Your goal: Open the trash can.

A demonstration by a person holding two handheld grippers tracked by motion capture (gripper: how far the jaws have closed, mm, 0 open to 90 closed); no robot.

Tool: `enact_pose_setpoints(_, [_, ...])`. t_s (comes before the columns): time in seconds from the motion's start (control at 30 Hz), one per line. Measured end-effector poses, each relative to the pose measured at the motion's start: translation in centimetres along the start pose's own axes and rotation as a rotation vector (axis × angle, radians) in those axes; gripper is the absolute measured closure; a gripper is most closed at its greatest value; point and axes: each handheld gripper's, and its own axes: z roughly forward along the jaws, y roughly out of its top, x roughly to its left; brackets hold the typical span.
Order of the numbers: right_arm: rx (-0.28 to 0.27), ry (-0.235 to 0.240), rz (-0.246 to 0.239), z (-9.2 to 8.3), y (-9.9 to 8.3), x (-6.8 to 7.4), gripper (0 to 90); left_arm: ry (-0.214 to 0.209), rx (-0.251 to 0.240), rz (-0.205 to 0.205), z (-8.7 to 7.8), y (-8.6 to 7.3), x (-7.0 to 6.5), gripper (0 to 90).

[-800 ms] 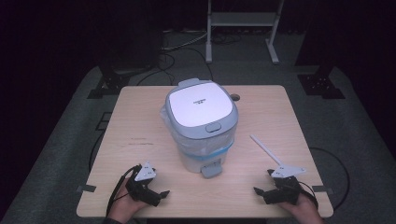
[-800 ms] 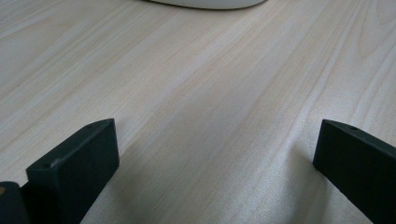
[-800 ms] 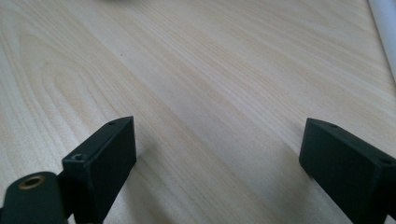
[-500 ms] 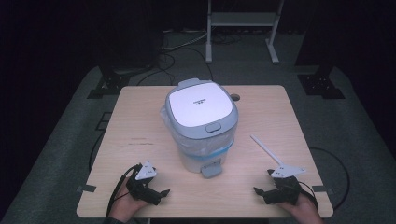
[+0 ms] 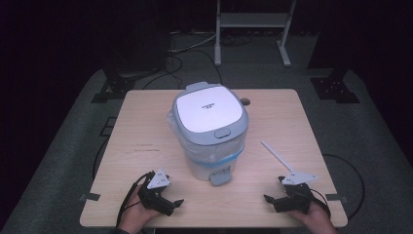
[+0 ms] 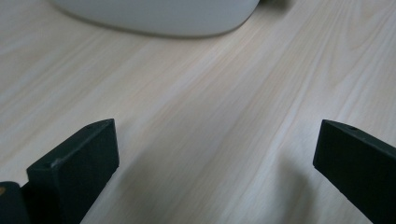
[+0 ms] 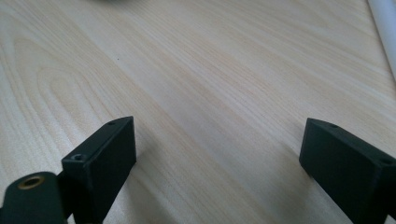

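Observation:
A white and blue-grey rice cooker (image 5: 210, 131) with its lid down stands in the middle of the wooden table (image 5: 146, 126); clear plastic wraps its body. Its white base (image 6: 159, 18) appears at the top of the left gripper view. My left gripper (image 5: 174, 203) rests near the table's front edge, left of the cooker, jaws wide apart over bare wood (image 6: 215, 140). My right gripper (image 5: 269, 201) lies near the front right, also open with nothing between its jaws (image 7: 215, 135). A thin white stick (image 5: 276, 156) lies on the table just beyond the right gripper, and its edge (image 7: 385, 28) shows in the right gripper view.
A small round hole or grommet (image 5: 244, 102) sits behind the cooker. Tape tabs (image 5: 90, 197) mark the table's front corners. Beyond the table the dark floor holds cables (image 5: 180, 58) and a metal stand (image 5: 253, 22).

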Motion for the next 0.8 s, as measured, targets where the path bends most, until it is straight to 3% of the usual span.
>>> enact_pose_setpoints(0.2, [-0.001,-0.002,0.002,0.0,0.0,0.1,9.5,-0.018,-0.053,-0.013,-0.2,1.1,-0.6,0.0])
enact_pose_setpoints(0.47, [0.0,-0.001,0.002,-0.1,-0.1,0.1,9.5,-0.034,-0.114,-0.003,-0.3,2.2,-1.8,18.5])
enact_pose_setpoints(0.5, [-0.001,-0.001,0.002,-0.1,-0.1,0.2,9.5,-0.027,-0.121,-0.011,-0.3,2.4,-2.2,29.8])
enact_pose_setpoints(0.8, [-0.001,-0.001,0.001,-0.1,-0.1,0.2,9.5,-0.017,-0.125,-0.025,0.1,4.2,-3.9,71.7])
